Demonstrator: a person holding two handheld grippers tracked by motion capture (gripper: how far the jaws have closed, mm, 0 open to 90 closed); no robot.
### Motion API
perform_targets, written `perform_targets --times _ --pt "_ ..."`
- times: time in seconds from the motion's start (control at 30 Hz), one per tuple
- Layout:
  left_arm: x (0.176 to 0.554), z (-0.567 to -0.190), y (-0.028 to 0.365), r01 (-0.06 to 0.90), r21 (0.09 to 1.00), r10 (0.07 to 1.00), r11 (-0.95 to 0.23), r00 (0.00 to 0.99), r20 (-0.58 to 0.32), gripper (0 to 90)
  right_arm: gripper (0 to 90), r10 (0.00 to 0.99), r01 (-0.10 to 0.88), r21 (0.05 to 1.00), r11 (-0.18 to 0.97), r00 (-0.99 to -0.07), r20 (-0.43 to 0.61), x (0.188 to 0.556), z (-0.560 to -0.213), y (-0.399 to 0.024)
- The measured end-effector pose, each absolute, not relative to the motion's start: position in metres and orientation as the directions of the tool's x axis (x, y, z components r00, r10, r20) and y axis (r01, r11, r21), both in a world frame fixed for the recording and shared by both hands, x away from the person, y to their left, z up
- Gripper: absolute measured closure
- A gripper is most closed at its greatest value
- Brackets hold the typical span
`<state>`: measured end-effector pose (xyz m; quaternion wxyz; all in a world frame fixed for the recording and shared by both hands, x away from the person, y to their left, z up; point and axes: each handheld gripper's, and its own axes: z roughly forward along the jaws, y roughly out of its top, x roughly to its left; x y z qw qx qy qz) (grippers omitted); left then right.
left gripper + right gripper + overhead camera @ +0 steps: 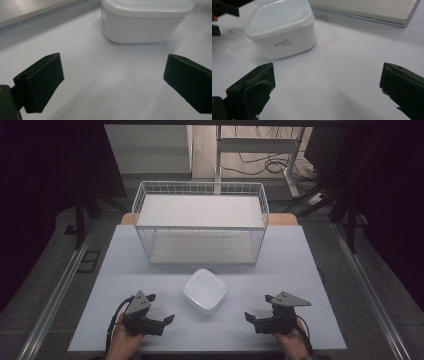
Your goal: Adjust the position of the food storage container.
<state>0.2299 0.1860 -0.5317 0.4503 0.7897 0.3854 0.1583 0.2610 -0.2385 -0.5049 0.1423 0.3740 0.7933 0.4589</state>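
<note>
Work looks barely begun: the white lidded box (205, 291) sits untouched on the table (300, 270), between the left gripper (161, 309) and right gripper (259, 308), both jaws wide and empty. High view adds the wire basket (200, 222) behind; right gripper view shows small print on the box's side.

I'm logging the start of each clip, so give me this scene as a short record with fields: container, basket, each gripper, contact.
container: white square container with lid on, upright on the table, between the grippers
basket: white wire basket behind the container, apart from it
left gripper: open, nothing between the jaws, pointed toward the container
right gripper: open, nothing between the jaws, pointed toward the container
contact: neither gripper touches the container
</note>
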Motion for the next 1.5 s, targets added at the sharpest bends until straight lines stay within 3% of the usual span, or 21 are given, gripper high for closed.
perform_targets --times 0.27,0.6,0.83,1.3,1.5 --pt "0.235 -0.534 0.190 0.503 0.807 0.745 -0.310 0.656 -0.122 2.5 0.0 0.717 0.458 0.809 0.369 -0.694 0.066 0.259 -0.507 -0.231" --pt "0.239 -0.533 0.191 0.527 0.791 0.726 -0.312 0.669 -0.160 2.9 0.0 0.718 0.486 0.791 0.371 -0.691 0.088 0.262 -0.509 -0.230" --pt "0.245 -0.526 0.191 0.522 0.800 0.732 -0.297 0.662 -0.161 16.4 0.0 0.719 0.485 0.787 0.380 -0.691 0.078 0.264 -0.505 -0.227" --pt "0.277 -0.524 0.183 0.501 0.810 0.743 -0.304 0.657 -0.128 53.3 27.9 0.702 0.493 0.780 0.386 -0.705 0.099 0.280 -0.497 -0.215" --pt "0.297 -0.525 0.178 0.490 0.818 0.736 -0.301 0.665 -0.127 70.1 51.0 0.678 0.503 0.767 0.398 -0.725 0.123 0.293 -0.498 -0.199"
